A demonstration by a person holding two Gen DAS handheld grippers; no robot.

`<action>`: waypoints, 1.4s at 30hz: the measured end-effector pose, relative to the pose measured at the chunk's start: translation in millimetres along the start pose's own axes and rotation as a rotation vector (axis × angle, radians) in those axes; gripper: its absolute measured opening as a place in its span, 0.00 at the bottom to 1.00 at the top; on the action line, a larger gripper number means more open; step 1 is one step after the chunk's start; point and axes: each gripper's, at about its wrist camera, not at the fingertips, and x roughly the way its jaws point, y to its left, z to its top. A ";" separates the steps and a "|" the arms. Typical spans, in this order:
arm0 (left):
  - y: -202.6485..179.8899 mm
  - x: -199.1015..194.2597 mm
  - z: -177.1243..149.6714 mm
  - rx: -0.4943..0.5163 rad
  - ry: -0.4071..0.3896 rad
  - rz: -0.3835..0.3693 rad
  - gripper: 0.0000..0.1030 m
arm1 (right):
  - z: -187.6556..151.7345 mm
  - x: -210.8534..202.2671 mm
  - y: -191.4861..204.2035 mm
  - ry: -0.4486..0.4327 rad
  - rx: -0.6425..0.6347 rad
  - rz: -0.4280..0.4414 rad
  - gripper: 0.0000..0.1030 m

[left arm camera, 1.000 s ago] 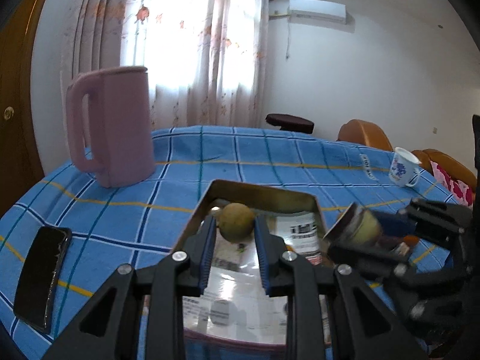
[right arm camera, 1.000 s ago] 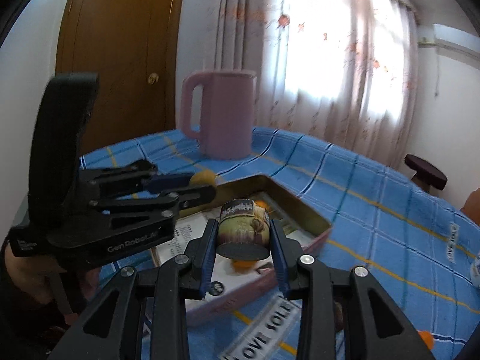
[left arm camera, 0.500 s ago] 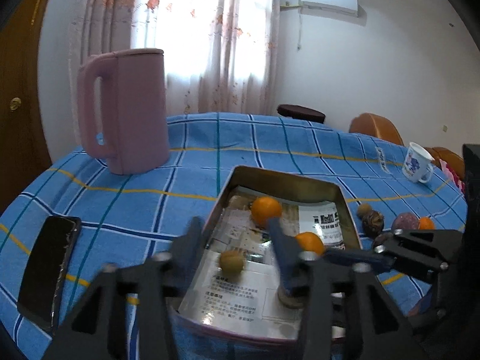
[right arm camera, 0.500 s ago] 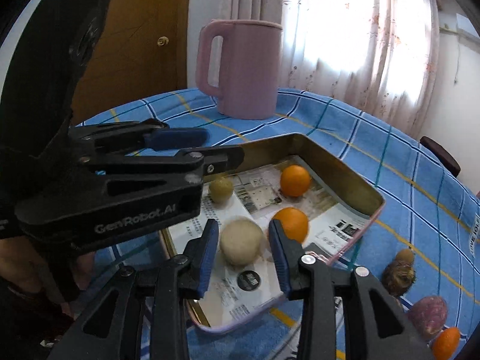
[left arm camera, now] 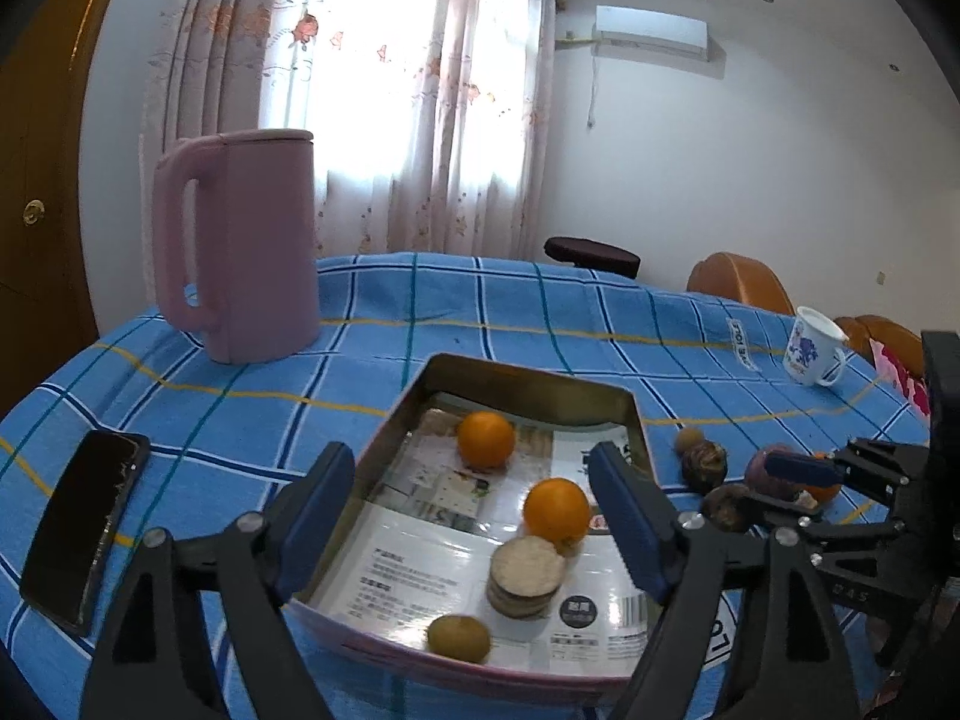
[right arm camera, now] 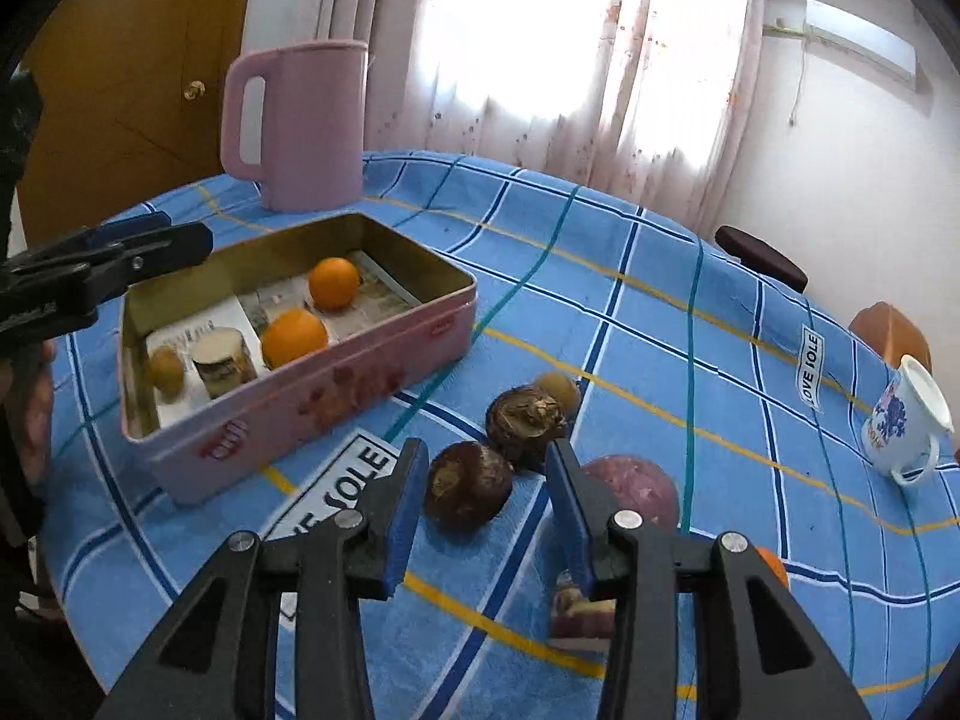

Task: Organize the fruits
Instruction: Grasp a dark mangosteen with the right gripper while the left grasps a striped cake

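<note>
On a round table covered by a blue plaid cloth crossed with yellow and white lines, printed tags read "LOVE JOLE". Behind it hang sheer flowered curtains over a bright window, with a wooden door to one side and a wall air conditioner on the white wall. A pink jug stands upright near the tin's far corner; a phone lies flat on the cloth; a white mug with blue flowers stands apart from the fruit.

The pink tin, lined with printed paper too small to read, holds two oranges, a cut pale cylinder and a small greenish fruit. Outside it, near its long side, lie two dark brown bulbs, a purple fruit and a small tan fruit.

Left gripper: jaws spread wide over the tin, holding nothing. Right gripper: jaws apart, flanking the nearer bulb without touching it.
</note>
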 end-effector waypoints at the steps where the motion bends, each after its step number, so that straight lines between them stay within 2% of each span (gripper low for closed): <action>1: -1.8 0.0 -0.1 0.006 0.000 0.002 0.80 | 2.3 3.6 2.4 0.009 -0.010 -0.003 0.42; 9: -3.5 -2.4 0.0 0.008 -0.005 -0.003 0.81 | 4.7 33.5 19.3 0.143 -0.089 -0.042 0.41; 12: -4.5 -4.1 0.7 0.005 -0.010 -0.008 0.81 | 5.2 34.3 15.6 0.142 -0.075 -0.029 0.40; 14: -6.6 -5.2 1.1 0.005 -0.011 -0.012 0.81 | 4.9 29.6 14.8 0.119 -0.070 -0.032 0.40; 18: -21.9 -8.8 3.3 0.026 -0.018 -0.039 0.81 | 4.3 -3.2 0.7 -0.010 0.017 -0.024 0.40; 23: -61.0 -7.0 5.9 0.098 -0.011 -0.095 0.81 | -12.7 -39.5 -40.8 -0.098 0.149 -0.100 0.40; 25: -81.8 -2.9 5.7 0.131 0.005 -0.128 0.81 | -24.0 -48.3 -60.8 -0.104 0.201 -0.156 0.40; 30: -130.7 15.5 -1.3 0.162 0.088 -0.225 0.81 | -47.6 -58.2 -95.6 -0.099 0.304 -0.209 0.40; 36: -171.2 36.0 -11.3 0.191 0.185 -0.280 0.81 | -55.3 -62.5 -112.8 -0.108 0.353 -0.222 0.40; 42: -198.9 49.7 -18.2 0.232 0.274 -0.307 0.75 | -56.8 -62.4 -114.0 -0.117 0.355 -0.211 0.40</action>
